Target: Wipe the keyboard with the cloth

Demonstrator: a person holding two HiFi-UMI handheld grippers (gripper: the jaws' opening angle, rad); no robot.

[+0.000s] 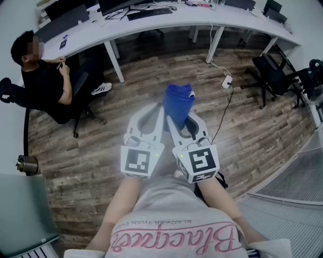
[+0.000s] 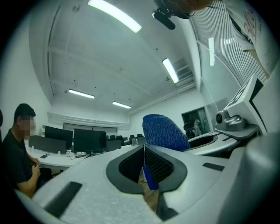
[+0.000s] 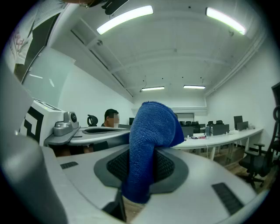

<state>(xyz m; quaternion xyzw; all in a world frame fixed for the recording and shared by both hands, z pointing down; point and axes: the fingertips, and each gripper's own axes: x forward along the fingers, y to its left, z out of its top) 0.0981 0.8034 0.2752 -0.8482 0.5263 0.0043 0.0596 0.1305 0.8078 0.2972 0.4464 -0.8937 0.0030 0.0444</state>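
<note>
Cloth (image 1: 179, 102) being held up over the floor (image 1: 151, 75), well apart from the keyboard (image 1: 150, 13).
Fingers of the right gripper (image 3: 141, 173) are clamping the blue knit cloth, which is bulging above them and hanging below. Fingers of the left gripper (image 2: 143, 151) are pressing together at the tips, with a blue strip showing in their gap; whether it is pinched or behind them I cannot tell. The keyboard is lying small and dim on the far white surface (image 1: 192, 20), where a person (image 1: 43, 75) is sitting at the left end.

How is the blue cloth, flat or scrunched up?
Scrunched up. The blue cloth bulges in a rounded lump above the right gripper, whose jaws pinch it.
</note>
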